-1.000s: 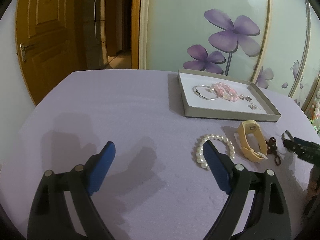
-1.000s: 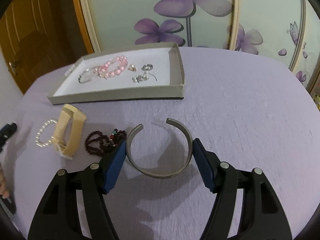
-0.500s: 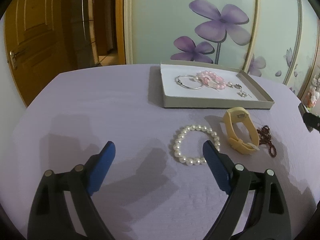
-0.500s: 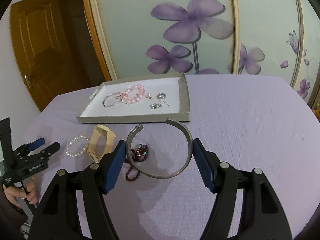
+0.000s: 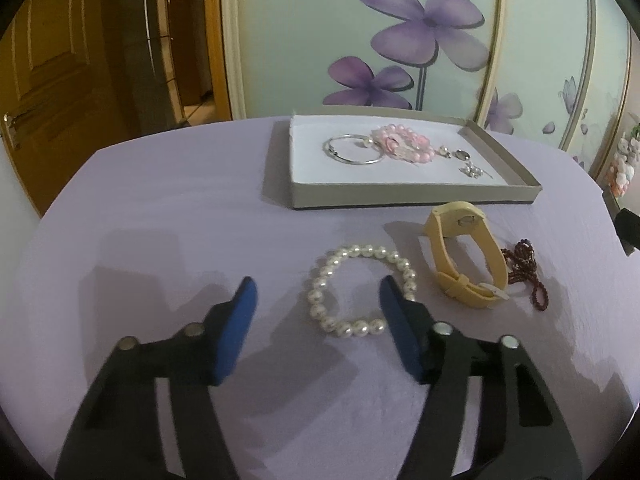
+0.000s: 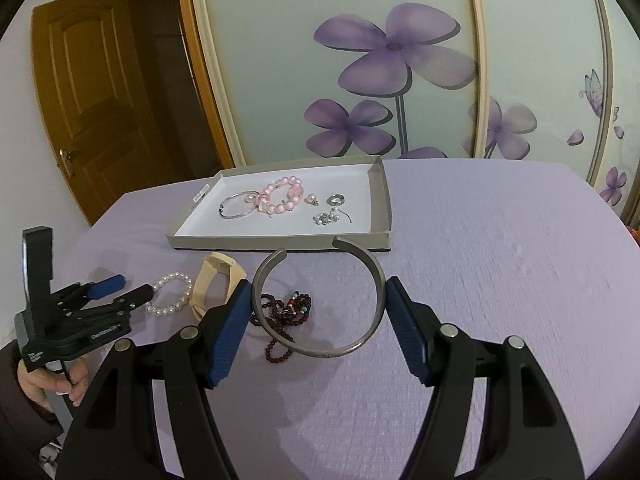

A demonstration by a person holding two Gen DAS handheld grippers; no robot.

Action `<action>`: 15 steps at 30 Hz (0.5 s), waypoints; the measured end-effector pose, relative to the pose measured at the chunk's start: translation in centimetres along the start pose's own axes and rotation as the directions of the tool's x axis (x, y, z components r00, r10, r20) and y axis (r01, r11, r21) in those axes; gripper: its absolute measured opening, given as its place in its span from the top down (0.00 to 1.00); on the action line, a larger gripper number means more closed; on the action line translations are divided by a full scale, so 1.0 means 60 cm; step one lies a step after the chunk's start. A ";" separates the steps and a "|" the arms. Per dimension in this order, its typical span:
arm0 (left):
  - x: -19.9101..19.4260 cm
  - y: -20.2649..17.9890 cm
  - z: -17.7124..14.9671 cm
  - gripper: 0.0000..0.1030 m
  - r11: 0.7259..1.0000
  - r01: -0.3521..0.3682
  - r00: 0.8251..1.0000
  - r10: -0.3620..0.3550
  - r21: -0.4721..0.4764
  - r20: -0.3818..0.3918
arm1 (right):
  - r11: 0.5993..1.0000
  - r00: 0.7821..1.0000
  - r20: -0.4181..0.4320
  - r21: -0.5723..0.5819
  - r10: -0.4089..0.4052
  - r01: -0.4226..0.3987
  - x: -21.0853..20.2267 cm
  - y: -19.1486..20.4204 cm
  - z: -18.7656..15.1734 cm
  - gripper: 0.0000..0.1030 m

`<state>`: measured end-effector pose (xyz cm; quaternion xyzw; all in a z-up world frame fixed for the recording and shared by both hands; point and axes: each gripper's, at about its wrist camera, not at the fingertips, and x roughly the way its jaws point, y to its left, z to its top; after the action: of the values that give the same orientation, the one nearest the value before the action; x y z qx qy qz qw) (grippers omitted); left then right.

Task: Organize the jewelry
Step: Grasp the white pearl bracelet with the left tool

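Note:
My right gripper (image 6: 319, 300) is shut on a grey metal cuff bangle (image 6: 318, 350) and holds it above the purple table, in front of the grey tray (image 6: 280, 242). The tray holds a silver bangle (image 6: 237, 209), a pink bead bracelet (image 6: 280, 199) and small earrings. My left gripper (image 5: 318, 294) is open, low over a white pearl bracelet (image 5: 320, 300), with its right finger on the bracelet's right side. A yellow watch band (image 5: 464, 258) and dark red beads (image 5: 524, 268) lie to the right of the pearls.
The tray (image 5: 412, 199) stands at the back middle of the round purple table (image 5: 160, 220). A wooden door (image 6: 92, 92) and a flowered sliding panel (image 6: 400, 60) lie beyond. The left gripper also shows in the right wrist view (image 6: 116, 292).
My right gripper has lifted the grey cuff off the table and raised it toward the tray. My left gripper has moved right, closing in over the pearl bracelet.

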<state>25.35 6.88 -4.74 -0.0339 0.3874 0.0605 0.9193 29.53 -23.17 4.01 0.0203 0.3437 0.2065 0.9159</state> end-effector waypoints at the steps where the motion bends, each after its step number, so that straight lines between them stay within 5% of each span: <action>1: 0.004 -0.004 0.002 0.48 1.000 0.000 1.000 0.000 0.005 -0.006 | 1.000 1.000 0.000 0.000 0.001 -0.001 0.001 0.000 0.000 0.34; 11: 0.051 -0.013 0.020 0.71 1.000 0.005 0.995 -0.003 0.020 -0.099 | 1.000 1.000 -0.002 -0.005 0.015 -0.015 0.008 0.003 0.001 0.34; 15: 0.052 -0.016 0.020 0.90 0.999 0.020 0.995 -0.016 0.037 -0.099 | 1.000 1.000 -0.004 -0.004 0.020 -0.020 0.009 0.006 -0.001 0.34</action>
<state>28.47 6.30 -6.14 -0.0229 0.4332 0.0430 0.9000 29.73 -22.62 3.71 0.0213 0.3448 0.2165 0.9131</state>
